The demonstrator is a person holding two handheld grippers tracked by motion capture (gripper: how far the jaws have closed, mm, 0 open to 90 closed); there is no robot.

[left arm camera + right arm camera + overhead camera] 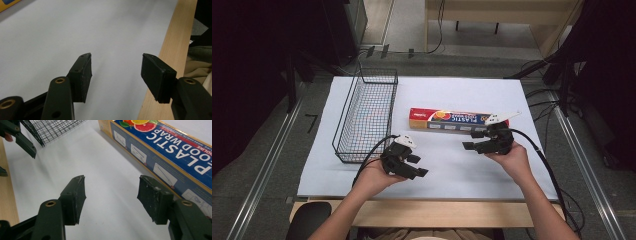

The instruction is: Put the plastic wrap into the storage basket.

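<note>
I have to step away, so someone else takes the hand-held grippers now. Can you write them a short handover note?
Left hand-held gripper: jaws apart, nothing between them, near the table's front edge.
Right hand-held gripper: jaws apart, empty, just in front of the plastic wrap box.
Box lies flat mid-table on the white table cover; wire basket stands empty to its left.
Done: nothing moved into the basket yet.
Left: probably grasp the box and put it in the basket.

The plastic food wrap box (451,120) is blue with white lettering, a red end, orange-yellow edging and citrus slices printed on it. Left of the box, the wire basket (366,116) is black mesh. The bench (462,165) has a white top and pale wood edge.
</note>
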